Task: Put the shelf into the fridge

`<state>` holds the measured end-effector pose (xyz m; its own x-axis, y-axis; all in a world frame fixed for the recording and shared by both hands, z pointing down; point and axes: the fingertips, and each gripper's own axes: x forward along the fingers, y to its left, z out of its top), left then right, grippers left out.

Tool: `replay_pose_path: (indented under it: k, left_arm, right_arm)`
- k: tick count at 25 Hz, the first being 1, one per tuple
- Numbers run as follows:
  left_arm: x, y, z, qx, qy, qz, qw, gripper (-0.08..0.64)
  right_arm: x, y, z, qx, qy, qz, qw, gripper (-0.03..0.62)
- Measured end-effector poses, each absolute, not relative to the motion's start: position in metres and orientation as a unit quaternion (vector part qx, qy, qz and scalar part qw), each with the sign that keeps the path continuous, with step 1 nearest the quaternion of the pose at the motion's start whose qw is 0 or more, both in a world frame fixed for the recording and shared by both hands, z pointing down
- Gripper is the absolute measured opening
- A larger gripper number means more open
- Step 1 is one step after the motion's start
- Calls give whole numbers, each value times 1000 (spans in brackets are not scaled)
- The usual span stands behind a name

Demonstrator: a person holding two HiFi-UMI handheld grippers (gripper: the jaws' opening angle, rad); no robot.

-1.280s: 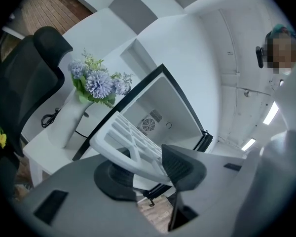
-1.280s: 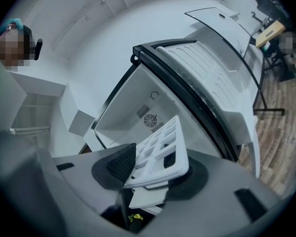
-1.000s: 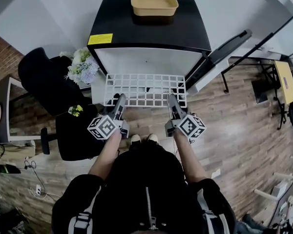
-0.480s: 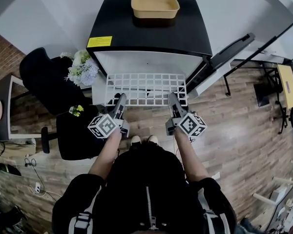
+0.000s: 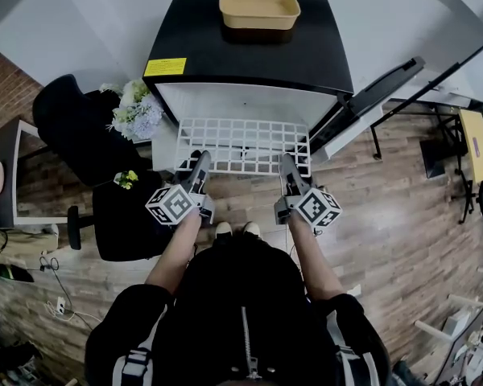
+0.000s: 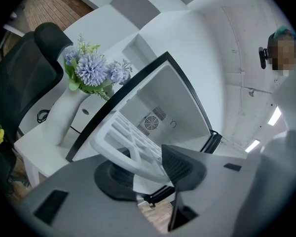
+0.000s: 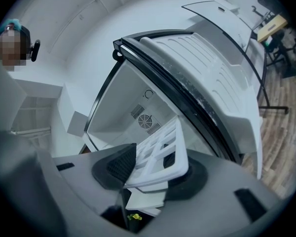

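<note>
A white grid shelf (image 5: 243, 145) is held level in front of the open black fridge (image 5: 249, 55), its far edge just inside the white cavity. My left gripper (image 5: 199, 166) is shut on the shelf's near left edge (image 6: 133, 147). At the near right edge (image 7: 160, 157), my right gripper (image 5: 286, 167) is shut on the shelf. In both gripper views the fridge's white interior with a round fan vent (image 7: 145, 121) lies beyond the shelf (image 6: 150, 124).
The fridge door (image 5: 370, 95) stands open to the right. A tan basin (image 5: 258, 9) sits on top of the fridge. A vase of flowers (image 5: 135, 107) on a white table and a black chair (image 5: 68, 127) stand to the left. Wooden floor lies below.
The shelf and both grippers have shifted slightly forward toward the fridge opening; both grips hold as before.
</note>
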<state>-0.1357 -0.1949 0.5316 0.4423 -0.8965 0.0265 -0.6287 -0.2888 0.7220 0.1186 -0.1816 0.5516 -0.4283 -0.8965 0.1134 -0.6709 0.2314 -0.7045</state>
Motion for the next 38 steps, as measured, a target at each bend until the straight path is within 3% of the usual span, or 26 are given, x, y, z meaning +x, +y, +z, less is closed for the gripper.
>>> replay_pose_path:
  k: [38]
  left_arm:
    - [-136, -231, 532, 768, -497, -204, 348, 166]
  right_arm:
    - [120, -216, 550, -514, 761, -361, 164, 167]
